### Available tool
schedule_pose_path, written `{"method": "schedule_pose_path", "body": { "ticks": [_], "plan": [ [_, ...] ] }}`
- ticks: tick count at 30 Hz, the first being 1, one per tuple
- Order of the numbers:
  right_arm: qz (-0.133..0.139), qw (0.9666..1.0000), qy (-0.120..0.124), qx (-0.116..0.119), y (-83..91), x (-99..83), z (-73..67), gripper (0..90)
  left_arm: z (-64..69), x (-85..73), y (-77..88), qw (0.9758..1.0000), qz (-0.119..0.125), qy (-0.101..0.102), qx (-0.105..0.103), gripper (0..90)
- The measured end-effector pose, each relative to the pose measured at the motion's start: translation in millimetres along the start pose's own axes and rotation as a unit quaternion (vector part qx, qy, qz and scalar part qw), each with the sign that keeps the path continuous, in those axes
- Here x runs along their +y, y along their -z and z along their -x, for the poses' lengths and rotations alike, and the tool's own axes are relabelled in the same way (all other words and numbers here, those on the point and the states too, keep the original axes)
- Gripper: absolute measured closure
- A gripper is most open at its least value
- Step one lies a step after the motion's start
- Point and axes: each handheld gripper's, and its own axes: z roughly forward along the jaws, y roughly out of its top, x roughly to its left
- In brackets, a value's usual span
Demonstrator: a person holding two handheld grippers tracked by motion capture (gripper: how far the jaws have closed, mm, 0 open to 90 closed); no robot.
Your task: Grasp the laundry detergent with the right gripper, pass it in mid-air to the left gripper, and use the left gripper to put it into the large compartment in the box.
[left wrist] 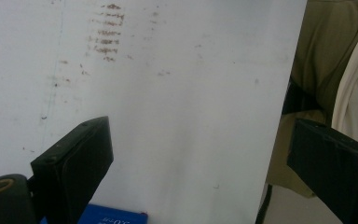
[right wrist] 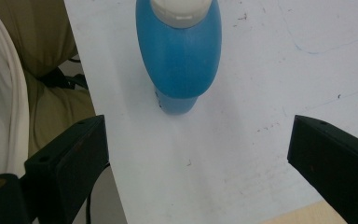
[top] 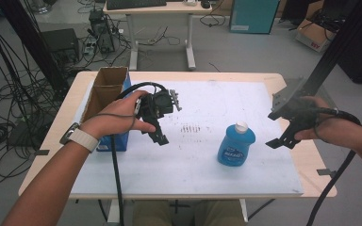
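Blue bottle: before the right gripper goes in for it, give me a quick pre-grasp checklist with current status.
1. Blue bottle upright on the white mat: ok.
2. White cap on the bottle: ok.
3. Right gripper open, jaws wide apart: ok.
4. Bottle between the right jaws: not ok, it stands ahead of them, apart.
5. Left gripper open, holding nothing: ok.
6. Cardboard box open at the top: ok; whether it holds anything: cannot tell.

A table [top: 287,80] bears a white sheet [top: 217,99], blue bottle [top: 235,146] and cardboard box [top: 104,89].
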Motion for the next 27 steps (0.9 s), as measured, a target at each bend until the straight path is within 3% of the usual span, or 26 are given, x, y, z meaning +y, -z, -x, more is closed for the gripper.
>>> {"method": "schedule_pose_path", "body": {
  "ticks": [4, 10, 17, 27],
  "plan": [
    [0.003, 1.0000, -0.004, 0.004, -6.2, -3.5, -0.5, 5.2, -0.8, 1.2, 0.0, 1.0000, -0.005, -0.007, 0.001, 7.3],
    [0.014, 0.9999, -0.002, 0.002, -14.9, -9.5, 1.0, 4.9, 0.0, 2.4, -2.0, 1.0000, 0.001, -0.001, 0.001, 7.4],
    [0.032, 0.9993, -0.019, 0.004, -25.6, -17.5, -0.6, 4.9, -0.6, 3.7, -1.3, 1.0000, -0.004, -0.007, 0.000, 7.4],
    [0.045, 0.9986, -0.026, 0.010, -32.5, -22.4, -1.1, 4.9, 1.2, 2.8, -2.2, 1.0000, 0.001, 0.001, -0.002, 7.5]
  ]
}}
